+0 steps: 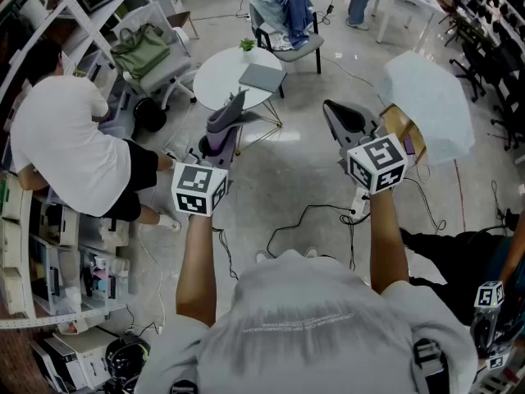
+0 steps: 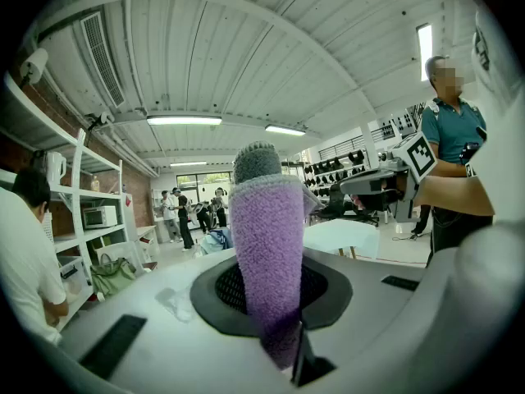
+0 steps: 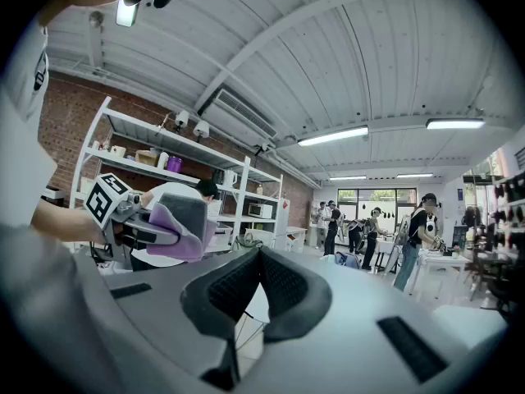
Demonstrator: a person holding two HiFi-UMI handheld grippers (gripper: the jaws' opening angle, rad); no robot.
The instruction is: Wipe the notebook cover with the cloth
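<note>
- The head view looks from above the person's head, steeply down past both forearms to the floor (image 1: pixel 303 179). The round bench (image 1: pixel 221 76) lies at upper centre.
- The left gripper view sits right behind the jaws of the left gripper (image 1: pixel 236 101) and tilts up toward the ceiling (image 2: pixel 246 39). The cloth (image 2: pixel 267 253) fills mid frame.
- The right gripper view rides equally close behind the right gripper (image 1: pixel 328 105), also tilted up.
- Each gripper view catches the other gripper at its edge.
- All three views share the white shelving (image 1: pixel 78 11) and the seated person (image 1: pixel 61 146).
</note>
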